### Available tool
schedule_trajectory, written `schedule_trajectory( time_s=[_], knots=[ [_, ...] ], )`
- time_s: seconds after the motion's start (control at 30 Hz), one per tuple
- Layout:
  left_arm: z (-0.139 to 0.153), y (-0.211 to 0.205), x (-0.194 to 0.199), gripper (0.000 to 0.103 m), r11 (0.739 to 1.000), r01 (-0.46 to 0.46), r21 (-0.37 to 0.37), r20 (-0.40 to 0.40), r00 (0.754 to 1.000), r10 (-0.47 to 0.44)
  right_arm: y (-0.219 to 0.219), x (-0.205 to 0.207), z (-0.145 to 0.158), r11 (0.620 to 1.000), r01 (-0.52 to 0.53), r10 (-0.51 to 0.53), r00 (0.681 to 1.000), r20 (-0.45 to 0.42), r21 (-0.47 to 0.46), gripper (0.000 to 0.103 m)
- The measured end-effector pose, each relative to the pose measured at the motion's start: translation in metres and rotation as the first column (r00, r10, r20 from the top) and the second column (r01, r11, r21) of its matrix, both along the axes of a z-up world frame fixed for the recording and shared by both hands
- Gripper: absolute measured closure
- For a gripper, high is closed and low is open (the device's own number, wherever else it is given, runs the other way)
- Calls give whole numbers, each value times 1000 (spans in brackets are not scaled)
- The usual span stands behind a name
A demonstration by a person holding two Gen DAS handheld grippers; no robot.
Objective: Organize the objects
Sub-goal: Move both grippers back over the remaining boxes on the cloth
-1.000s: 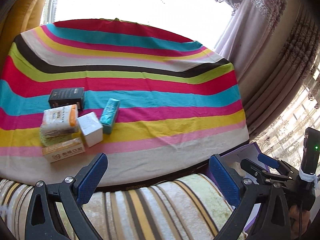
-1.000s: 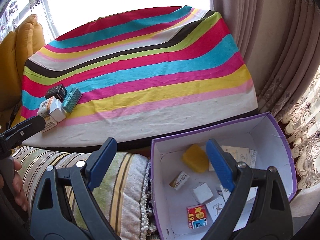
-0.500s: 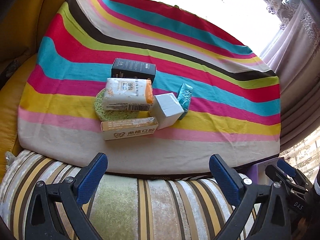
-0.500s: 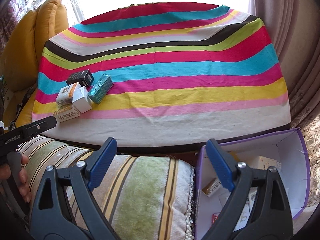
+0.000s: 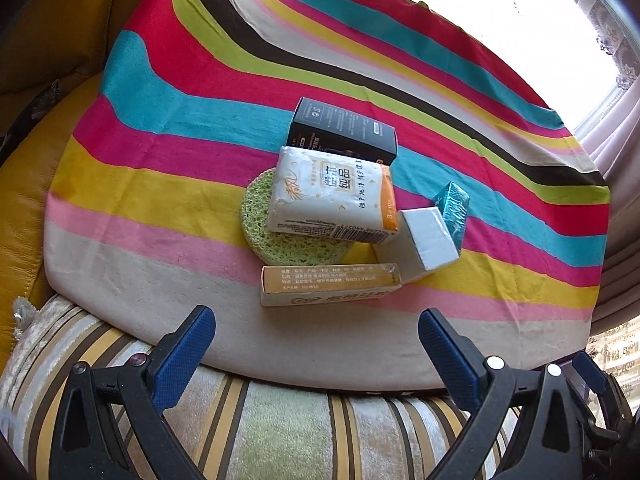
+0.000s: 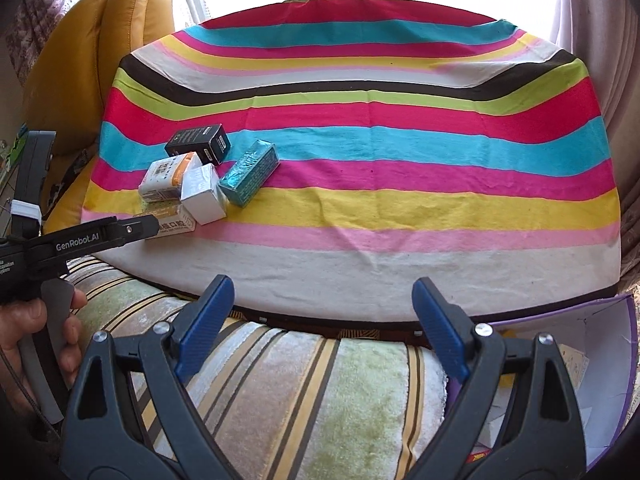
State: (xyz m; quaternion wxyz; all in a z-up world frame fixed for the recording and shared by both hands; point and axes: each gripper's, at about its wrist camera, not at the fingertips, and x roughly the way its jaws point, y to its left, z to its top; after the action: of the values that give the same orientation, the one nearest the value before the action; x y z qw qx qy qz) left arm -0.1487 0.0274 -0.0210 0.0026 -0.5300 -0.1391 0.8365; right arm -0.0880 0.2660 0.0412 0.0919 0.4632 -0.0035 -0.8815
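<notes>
A cluster of items lies on the striped cloth (image 5: 168, 168): a black box (image 5: 344, 130), a white tissue pack (image 5: 332, 196) on a green sponge (image 5: 272, 236), a white box (image 5: 428, 240), a teal box (image 5: 454, 210) and a long yellow-topped box (image 5: 330, 290). My left gripper (image 5: 316, 346) is open and empty, just in front of the long box. My right gripper (image 6: 322, 314) is open and empty, over the cushion edge, right of the cluster (image 6: 208, 184). The left gripper's arm (image 6: 80, 238) shows in the right wrist view.
A purple-edged box (image 6: 600, 360) with several small items stands at the lower right. A striped cushion (image 6: 300, 392) lies in front of the cloth. A yellow armchair (image 6: 100, 48) is at the left, curtains (image 5: 616, 128) at the right.
My left gripper has swung left and moved closer to the cluster of items. My right gripper has turned left, away from the purple-edged box, toward the cloth.
</notes>
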Motion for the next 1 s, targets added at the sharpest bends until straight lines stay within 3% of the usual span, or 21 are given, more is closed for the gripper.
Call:
schedule_trajectory(
  time_s=[0.57,0.87,1.0],
  knots=[
    [-19,5,-19,1,999,-26,-26,64,998,28,-21,-21,-13,998,-59,59,998,26,6,11],
    [-15,6,-17,21,998,-28,-54,44,999,31,-36,-27,-15,996,-84,83,996,27,29,11],
    [-13,0,-17,24,999,-25,-45,42,999,27,-45,-30,-13,994,-104,103,994,22,36,13]
  ],
)
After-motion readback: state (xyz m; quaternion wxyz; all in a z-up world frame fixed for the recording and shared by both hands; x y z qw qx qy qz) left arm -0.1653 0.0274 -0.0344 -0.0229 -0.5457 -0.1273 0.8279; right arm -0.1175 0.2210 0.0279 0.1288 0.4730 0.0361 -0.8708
